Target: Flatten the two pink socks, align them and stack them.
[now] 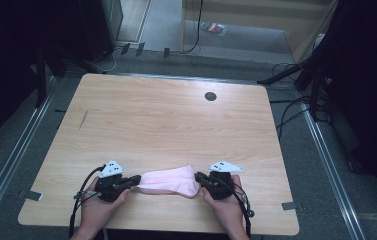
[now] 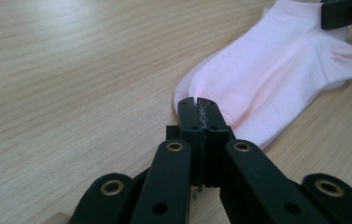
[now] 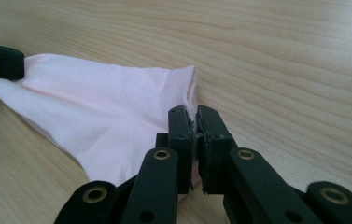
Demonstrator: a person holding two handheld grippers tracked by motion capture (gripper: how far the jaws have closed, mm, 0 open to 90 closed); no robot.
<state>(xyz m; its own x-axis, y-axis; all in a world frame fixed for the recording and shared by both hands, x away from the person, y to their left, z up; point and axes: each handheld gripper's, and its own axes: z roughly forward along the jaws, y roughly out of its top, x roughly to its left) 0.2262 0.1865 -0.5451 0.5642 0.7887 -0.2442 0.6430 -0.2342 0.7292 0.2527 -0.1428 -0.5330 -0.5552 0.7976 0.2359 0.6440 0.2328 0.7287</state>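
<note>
The wooden table [image 1: 166,115] is bare but for a pink sock [image 1: 168,181] lying flat near our edge. Our left gripper [image 2: 197,105] is pinched tight on the toe end. Our right gripper [image 3: 196,114] is pinched tight on the cuff end. To do this well, we think we should keep both pinches firm and lift together, so the sock stays smooth.

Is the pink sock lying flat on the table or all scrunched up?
Flat. The pink sock lies spread on the table, stretched between the left gripper and right gripper.
</note>
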